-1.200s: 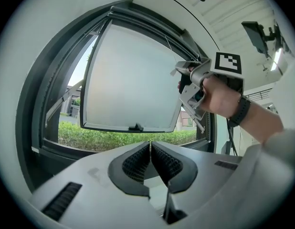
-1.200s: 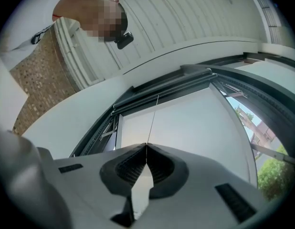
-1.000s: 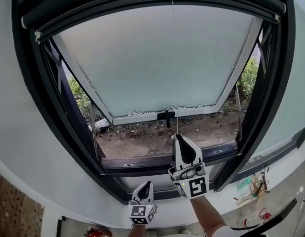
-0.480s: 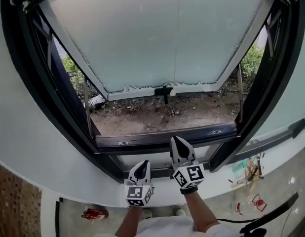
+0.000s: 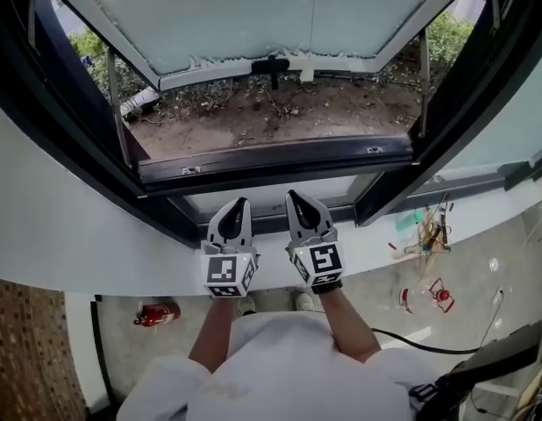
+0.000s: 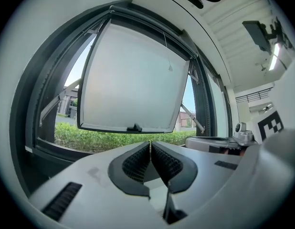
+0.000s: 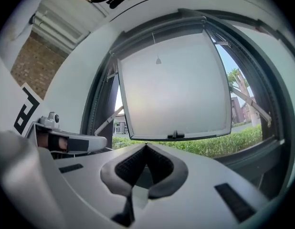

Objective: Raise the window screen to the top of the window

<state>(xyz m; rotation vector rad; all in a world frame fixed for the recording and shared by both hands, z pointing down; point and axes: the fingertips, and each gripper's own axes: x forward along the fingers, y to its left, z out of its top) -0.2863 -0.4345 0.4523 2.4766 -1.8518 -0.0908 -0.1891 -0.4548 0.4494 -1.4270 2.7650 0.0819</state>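
Soil [image 5: 271,112] and hedge [image 6: 114,140] show through the dark metal window frame [image 5: 271,154]. Its roll-up window screen looks retracted into the top rail [image 7: 157,32], so raising seems finished. White left gripper [image 5: 239,205] and right gripper [image 5: 295,198], jaws together and empty, hang near the white sill [image 5: 122,235]; nothing more needed.

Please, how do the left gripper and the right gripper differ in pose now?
The left gripper leans toward the right in the head view, while the right gripper leans toward the left, so their tips converge. The right gripper's tip lies slightly higher in that view than the left gripper's. Both are shut and hold nothing.
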